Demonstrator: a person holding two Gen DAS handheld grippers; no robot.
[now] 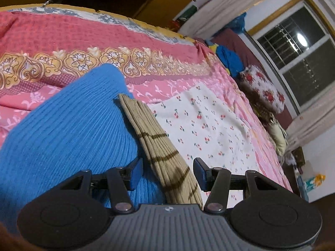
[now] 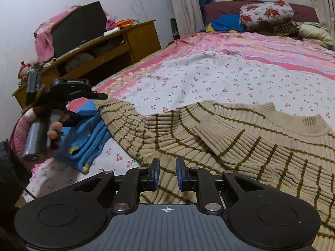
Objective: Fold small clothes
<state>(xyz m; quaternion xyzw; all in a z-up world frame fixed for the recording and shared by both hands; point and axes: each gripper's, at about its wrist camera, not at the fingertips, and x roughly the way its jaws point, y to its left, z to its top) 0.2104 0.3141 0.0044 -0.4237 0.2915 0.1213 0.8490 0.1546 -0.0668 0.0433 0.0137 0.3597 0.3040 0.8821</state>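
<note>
Right wrist: right tongs (image 2: 167, 174) slightly apart, empty, over beige sweater (image 2: 230, 146); soft, limp knit, pinch hem. Left tongs (image 1: 167, 173) apart, empty.

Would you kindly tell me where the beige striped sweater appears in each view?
Left wrist: beige striped sweater, a folded strip at lower centre, beside the blue knit garment.
Right wrist: spread across the lower right.
Shared landmark: cherry-print sheet.

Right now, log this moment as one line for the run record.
left gripper: open, over beige striped sweater edge beside blue knit | right gripper: open, nothing gripped, above sweater hem | fold unfinished
</note>
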